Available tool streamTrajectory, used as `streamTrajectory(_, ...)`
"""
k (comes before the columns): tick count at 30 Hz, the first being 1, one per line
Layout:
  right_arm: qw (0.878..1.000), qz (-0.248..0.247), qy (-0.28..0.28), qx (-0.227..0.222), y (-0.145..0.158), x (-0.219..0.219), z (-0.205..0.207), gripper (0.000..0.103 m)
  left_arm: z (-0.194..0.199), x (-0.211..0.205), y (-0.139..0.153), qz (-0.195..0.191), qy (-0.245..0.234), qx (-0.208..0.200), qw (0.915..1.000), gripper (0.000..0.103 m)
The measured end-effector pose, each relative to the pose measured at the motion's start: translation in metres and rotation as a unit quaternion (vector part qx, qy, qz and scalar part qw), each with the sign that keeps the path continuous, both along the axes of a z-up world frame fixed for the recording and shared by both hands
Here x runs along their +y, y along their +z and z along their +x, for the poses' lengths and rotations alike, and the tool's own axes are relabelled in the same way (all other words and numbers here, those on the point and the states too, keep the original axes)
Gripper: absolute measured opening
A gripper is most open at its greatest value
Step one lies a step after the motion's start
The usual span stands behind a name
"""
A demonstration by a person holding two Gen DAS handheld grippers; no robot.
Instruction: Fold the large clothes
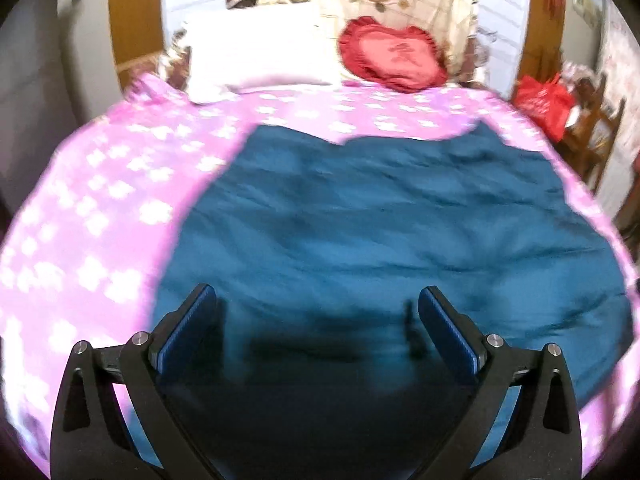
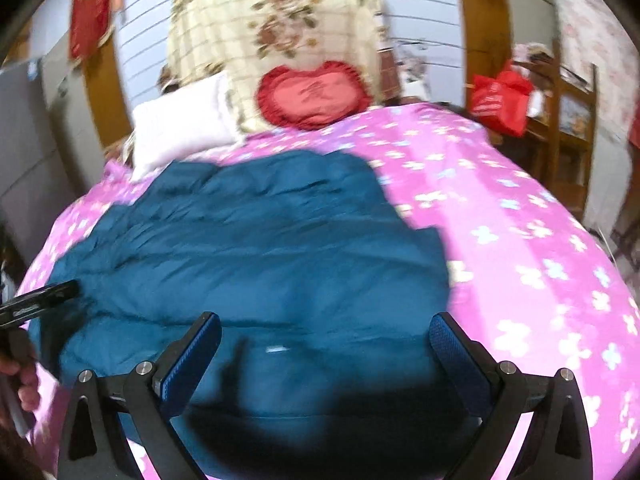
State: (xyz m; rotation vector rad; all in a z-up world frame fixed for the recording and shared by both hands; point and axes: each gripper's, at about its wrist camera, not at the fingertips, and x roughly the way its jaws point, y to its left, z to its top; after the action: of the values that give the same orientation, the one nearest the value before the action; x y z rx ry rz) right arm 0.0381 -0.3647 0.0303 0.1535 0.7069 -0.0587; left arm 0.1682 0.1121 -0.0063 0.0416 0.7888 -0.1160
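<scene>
Both grippers hover over the near end of the garment (image 1: 380, 232), a big teal padded piece spread flat on the pink bedspread (image 1: 92, 200), its far edge just short of the pillow (image 1: 256, 56). The left gripper (image 1: 316, 320) has its jaws wide apart and holds nothing; the right gripper (image 2: 326, 344) is the same, spread wide with only cloth beneath it. In the right wrist view the left gripper's tip pokes in over the garment's left edge, with the person's hand (image 2: 24, 380) behind it.

Risks from here, as a judgement: the fabric looks puffy and slick, so a shallow pinch could catch just 1 layer and let the fold sag or slide. If the 2 grippers bite at uneven points, the fold will likely run crooked. A deep bite could snag the bedspread too and drag it along. Both views are blurred, so the near hem is hard to place.

The count: 1 garment, 1 bedspread, 1 white pillow, 1 red cushion (image 1: 394, 58) beside the pillow, 1 red bag (image 2: 500, 98) well off to its right, 2 grippers.
</scene>
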Motion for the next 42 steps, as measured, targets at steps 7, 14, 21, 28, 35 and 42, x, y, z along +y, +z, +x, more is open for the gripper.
streamTrajectory(7, 0.994, 0.102, 0.014, 0.024, -0.02, -0.071, 0.012, 0.103, 0.044, 0.065, -0.035, -0.069, -0.018, 0.09, 0.9933, 0.101)
streamTrajectory(14, 0.989, 0.109, 0.078, 0.069, -0.056, -0.069, 0.041, 0.103, 0.066, 0.082, -0.057, -0.167, -0.065, 0.129, 0.9755, 0.103)
streamTrajectory(21, 0.965, 0.191, 0.16, 0.084, -0.075, -0.073, 0.066, 0.096, 0.08, 0.06, -0.051, -0.147, -0.118, 0.14, 0.972, 0.103)
streamTrajectory(28, 0.954, 0.218, 0.193, 0.069, -0.076, -0.073, 0.07, 0.082, 0.074, 0.057, -0.05, -0.165, -0.113, 0.097, 0.975, 0.059)
streamTrajectory(35, 0.973, 0.121, 0.197, 0.015, -0.035, -0.055, 0.057, 0.035, 0.043, 0.054, -0.02, -0.139, -0.081, 0.03, 0.9866, 0.02)
streamTrajectory(42, 0.977, 0.051, 0.197, -0.062, 0.026, -0.046, 0.018, 0.026, -0.021, 0.05, 0.031, -0.145, -0.085, -0.014, 0.9856, 0.018)
